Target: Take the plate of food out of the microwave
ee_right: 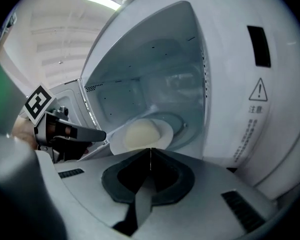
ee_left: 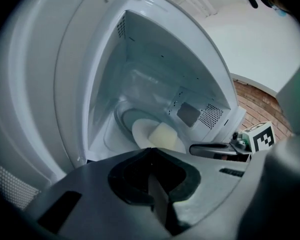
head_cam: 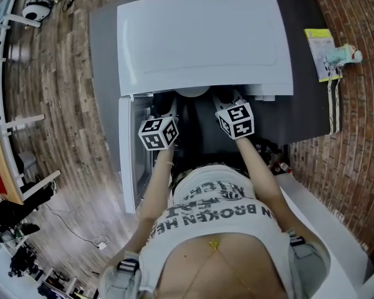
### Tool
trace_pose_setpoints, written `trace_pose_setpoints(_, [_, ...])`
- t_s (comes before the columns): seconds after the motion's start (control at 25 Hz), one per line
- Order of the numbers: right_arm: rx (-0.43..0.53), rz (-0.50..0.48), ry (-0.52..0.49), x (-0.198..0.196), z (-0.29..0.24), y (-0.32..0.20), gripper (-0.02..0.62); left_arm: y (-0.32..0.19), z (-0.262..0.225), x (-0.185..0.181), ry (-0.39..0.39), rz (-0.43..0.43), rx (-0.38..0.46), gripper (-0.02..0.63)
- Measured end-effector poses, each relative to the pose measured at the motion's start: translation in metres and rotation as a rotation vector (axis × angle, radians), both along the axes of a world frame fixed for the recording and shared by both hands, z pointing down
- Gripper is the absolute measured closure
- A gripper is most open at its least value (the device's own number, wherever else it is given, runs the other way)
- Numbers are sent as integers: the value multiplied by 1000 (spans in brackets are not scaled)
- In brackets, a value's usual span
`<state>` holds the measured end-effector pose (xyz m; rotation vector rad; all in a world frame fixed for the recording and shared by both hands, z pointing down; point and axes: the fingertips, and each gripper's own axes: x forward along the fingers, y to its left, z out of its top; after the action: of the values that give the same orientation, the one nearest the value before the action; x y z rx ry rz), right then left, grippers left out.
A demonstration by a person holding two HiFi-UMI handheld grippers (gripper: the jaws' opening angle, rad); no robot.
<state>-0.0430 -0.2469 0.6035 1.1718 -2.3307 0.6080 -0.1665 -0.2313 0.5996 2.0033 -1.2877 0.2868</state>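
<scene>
**Q.** Where does the plate stand, and how are the tongs set?

**A.** The plate (ee_right: 164, 127), carrying a pale mound of food (ee_right: 139, 134), lies on the glass turntable (ee_left: 124, 118) inside the microwave (head_cam: 199, 36). The door (head_cam: 127, 157) is swung fully aside. The left tongs (ee_left: 150, 149) and the right tongs (ee_right: 150, 150) are both at the mouth of the cavity. Each pair is clenched, tips meeting in a line, with nothing between them. The plate's near rim lies just beyond both tips; whether they touch it cannot be told.

**Q.** What does the step in hand call for?

**A.** Probably a grasp on the rim. The tongs should part first, then go forward level, so that one jaw passes under the rim and the other over it. The two pairs should bite at well-separated points on the near rim, clear of the food.

**Q.** And the hazard?

**A.** Likely tilt. The plate looks smooth and shallow, so uneven lifting could slide the food. It should be raised only enough to clear the turntable, then drawn straight out toward the worktop (head_cam: 308, 108).
</scene>
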Motion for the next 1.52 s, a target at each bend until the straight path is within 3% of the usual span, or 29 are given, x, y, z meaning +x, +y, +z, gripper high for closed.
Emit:
trace_pose_setpoints(0.32, [14,21,-11,4,-3,-6,586,-7,6,7,228,-61,-55,602])
trace_pose_setpoints(0.48, [17,27,-23,6,-6,-5,586,-10,7,1,282,-161,-64,520])
trace_pose_setpoints(0.64, [15,34,-40,9,-8,-4,586,-12,13,-9,384,-260,-91,492])
trace_pose_setpoints(0.76, [9,35,-45,11,-7,-3,586,-17,10,-5,452,-274,-71,482])
trace_pose_setpoints(1.36, [-21,17,-58,11,-1,-4,586,-39,13,4,688,-357,-74,485])
trace_pose_setpoints(1.52, [-41,30,-88,9,1,-6,586,-36,22,4,689,-371,-111,565])
